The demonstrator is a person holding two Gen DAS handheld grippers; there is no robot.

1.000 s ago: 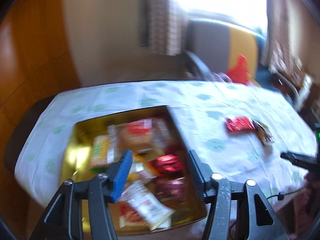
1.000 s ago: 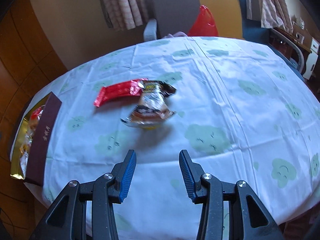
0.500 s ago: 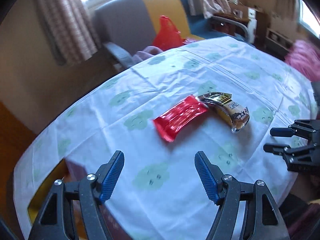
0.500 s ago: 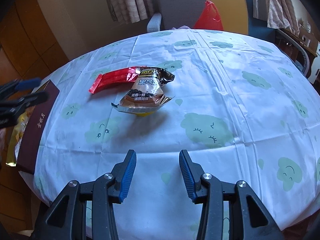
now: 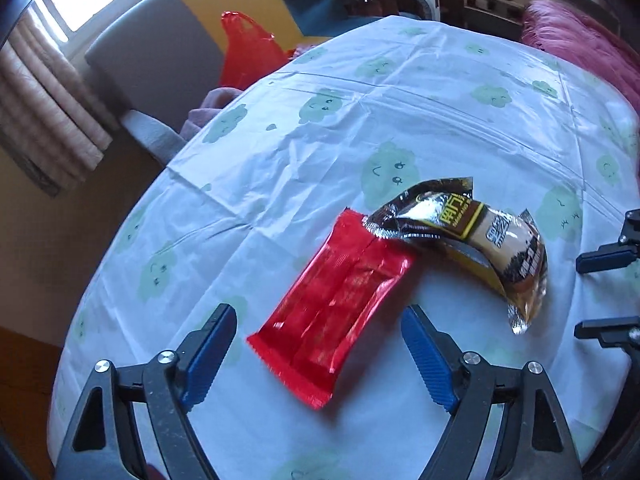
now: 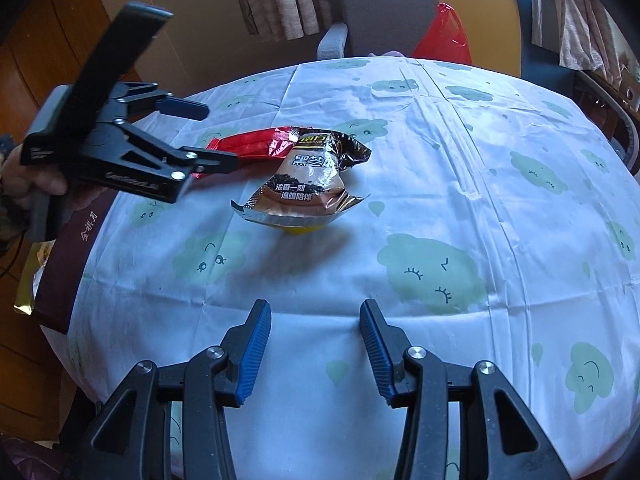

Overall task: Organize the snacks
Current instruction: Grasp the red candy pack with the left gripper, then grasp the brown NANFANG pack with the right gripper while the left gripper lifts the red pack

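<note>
Fingers of the left gripper (image 5: 318, 354) stand wide apart, their jaws having just been opening, and nothing is pressed between the blue pads. The red snack packet (image 5: 340, 296) lies flat on the tablecloth (image 5: 280, 160) with its near end in the gap between them, not touched by either pad as far as the view shows. Its far corner runs under the crimped end of the brown-and-cream snack packet (image 5: 472, 236), which lies beyond the right-hand finger.

The step in hand looks like picking up the red packet. To do it well, the person would probably lower the fingers until the pads straddle the packet's near half across its narrow width, and close only once both pads sit beside its edges. The foil is thin and slippery, so a pinch on the crimped end alone could slide off. Drawing it away towards the gripper, not straight up, should keep the overlapping brown packet from being dragged along.

The right gripper (image 6: 316, 350) has its fingers partly open and empty over bare cloth, with the brown packet (image 6: 308, 184) well ahead of them.

One container shows: a gold-lined box (image 6: 24, 296) with a dark maroon side (image 6: 64, 280), at the table's edge far to the left of the right gripper's fingers. Only a sliver of its inside is visible, with what may be wrappers; the contents cannot be told from here.
</note>
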